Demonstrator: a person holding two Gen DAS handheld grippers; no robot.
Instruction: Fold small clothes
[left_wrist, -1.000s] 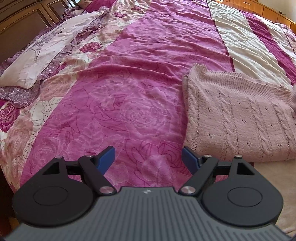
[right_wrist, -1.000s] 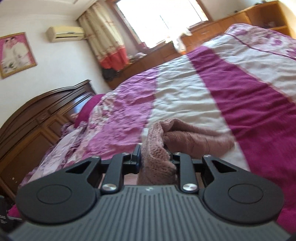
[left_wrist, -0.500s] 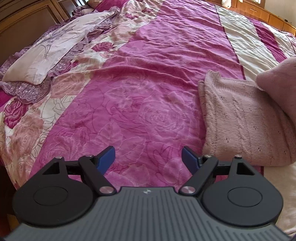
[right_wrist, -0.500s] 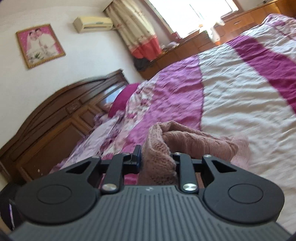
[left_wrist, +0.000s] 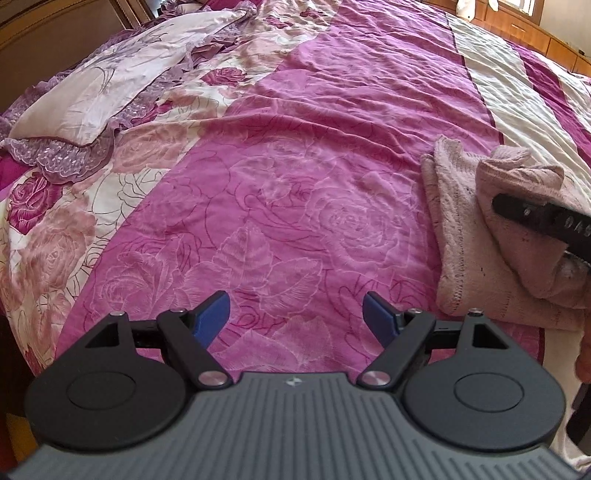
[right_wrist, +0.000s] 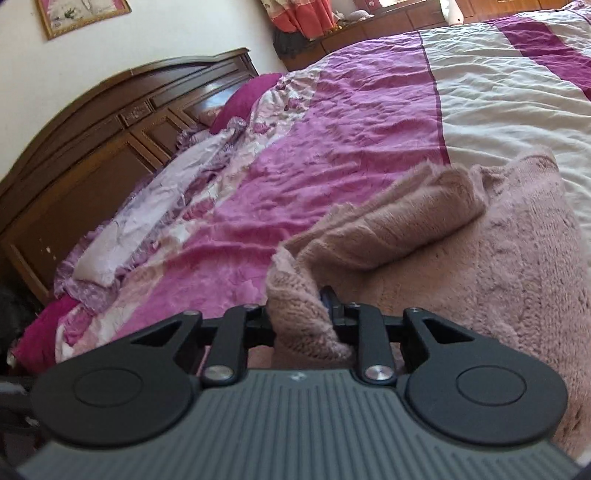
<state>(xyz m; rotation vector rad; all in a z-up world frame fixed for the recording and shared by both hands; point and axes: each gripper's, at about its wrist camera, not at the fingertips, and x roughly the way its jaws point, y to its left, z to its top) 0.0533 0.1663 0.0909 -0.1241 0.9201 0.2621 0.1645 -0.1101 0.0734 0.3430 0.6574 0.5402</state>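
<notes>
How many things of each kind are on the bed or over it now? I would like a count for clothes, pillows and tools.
Clothes: 1, the pink knitted sweater, partly folded.
Pillows: 2, a lilac floral pillow and a magenta pillow by the headboard.
Tools: 2, the left tool, open, and the right tool, shut on the sweater.
Total: 5

A wide bed (left_wrist: 314, 166) fills both views, covered by a spread in magenta, cream and rose-print bands, creased but lying flat. A frilled lilac pillow (left_wrist: 96, 92) rests at the head end, with a magenta cushion (right_wrist: 245, 107) just beside the dark carved wooden headboard (right_wrist: 110, 140). The wall (right_wrist: 192, 29) is white and carries a gilt-framed picture (right_wrist: 81, 13). Low wooden cabinets (right_wrist: 369, 31) run along the far edge. An orange-red curtain (right_wrist: 295, 14) hangs there. Daylight is bright.
</notes>
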